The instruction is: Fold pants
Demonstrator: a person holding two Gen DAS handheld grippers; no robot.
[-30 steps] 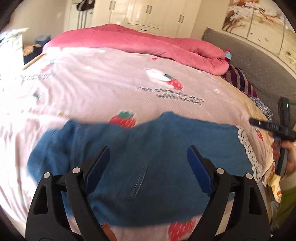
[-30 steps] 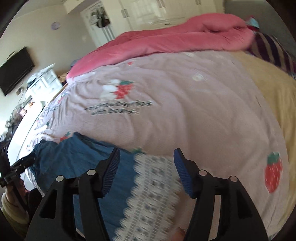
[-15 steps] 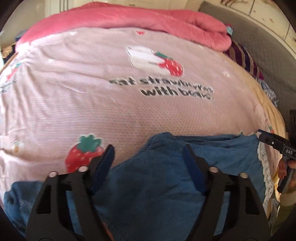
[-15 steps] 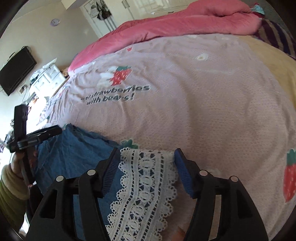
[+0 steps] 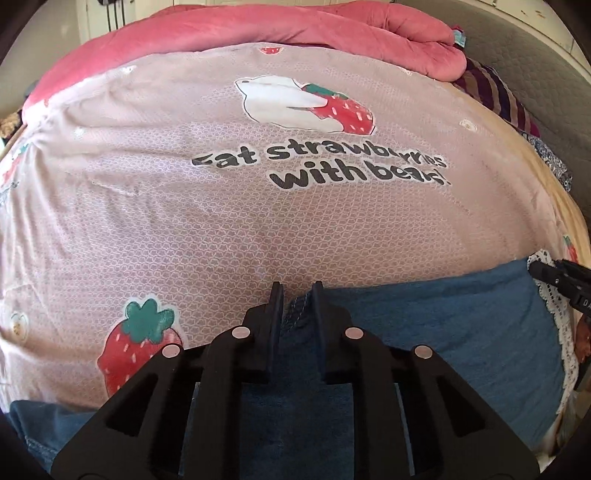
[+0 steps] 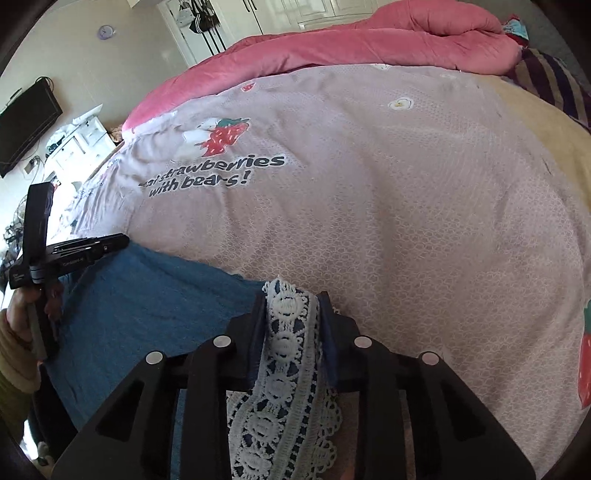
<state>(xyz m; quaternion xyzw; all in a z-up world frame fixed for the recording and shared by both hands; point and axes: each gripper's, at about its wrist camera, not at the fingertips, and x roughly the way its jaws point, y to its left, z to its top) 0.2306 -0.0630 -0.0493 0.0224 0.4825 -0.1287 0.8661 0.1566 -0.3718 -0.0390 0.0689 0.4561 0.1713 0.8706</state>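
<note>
- Both grippers grip cloth now. Your left gripper (image 5: 297, 291) has just been closing, and its jaws stand nearly together on a bunched fold at the far edge of the blue pants (image 5: 461, 332).
- Your right gripper (image 6: 291, 301) has also just been closing; its pads press the white lace trim (image 6: 284, 332) at the pants' end, with the trim pinched upright between them.
- The pants lie flat along the near edge of the bed, stretched left to right between your two grippers, with more blue cloth at the near left corner of the left wrist view.
- Judgement: this is the pick-up for a fold. Lift both ends together and level, so the cloth between them does not sag or twist.
- Check the left pinch holds every layer; from here you cannot tell whether it has one layer or two.
- The lace looks loose and open-worked. It may slip or stretch, so pull gently.
- Carry the edge over in one smooth move and lay it down square.
- Surface: a pale pink quilt (image 5: 221, 206) printed with strawberries, a bear and lettering, soft and lightly wrinkled.
- Room: a rolled pink blanket (image 5: 295, 26) at the far side, a striped pillow (image 5: 495, 92) far right, a dark screen (image 6: 26, 125) on the left wall.
</note>
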